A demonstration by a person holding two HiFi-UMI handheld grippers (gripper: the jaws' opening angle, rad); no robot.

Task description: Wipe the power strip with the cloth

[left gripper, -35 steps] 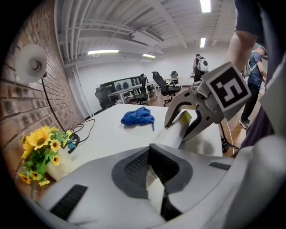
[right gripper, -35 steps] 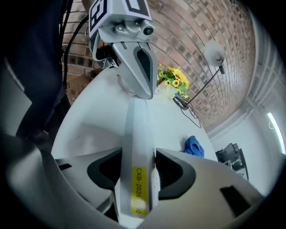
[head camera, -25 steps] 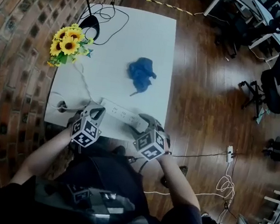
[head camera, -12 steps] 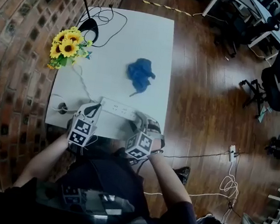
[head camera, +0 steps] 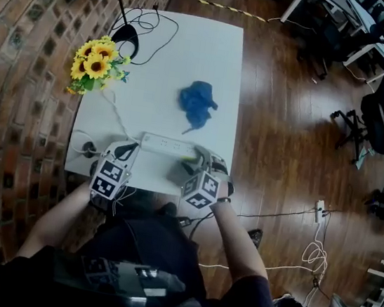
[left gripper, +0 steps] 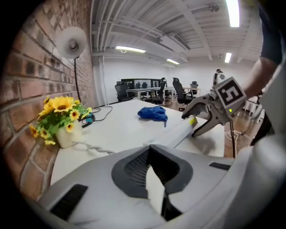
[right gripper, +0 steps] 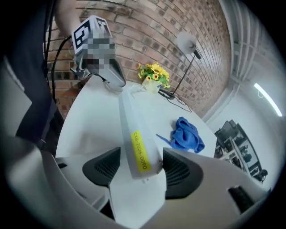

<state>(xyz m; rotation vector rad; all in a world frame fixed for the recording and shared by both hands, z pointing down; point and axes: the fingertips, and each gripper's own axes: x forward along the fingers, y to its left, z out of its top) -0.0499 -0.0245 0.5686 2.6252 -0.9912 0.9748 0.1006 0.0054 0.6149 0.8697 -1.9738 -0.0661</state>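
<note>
- Between the wide-parted jaws of the right gripper (right gripper: 142, 170), just opened further: the yellow-labelled end of the power strip (right gripper: 132, 120), not clamped
- At the strip's other end: the left gripper (left gripper: 151, 166), jaws pressed together, hold on the strip not certain
- Beyond the strip on the white table (head camera: 192, 50), well apart from both grippers: the blue cloth (head camera: 198, 102)

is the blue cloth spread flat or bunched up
Bunched up: the blue cloth sits as a crumpled heap on the white table, with folds showing.
</note>
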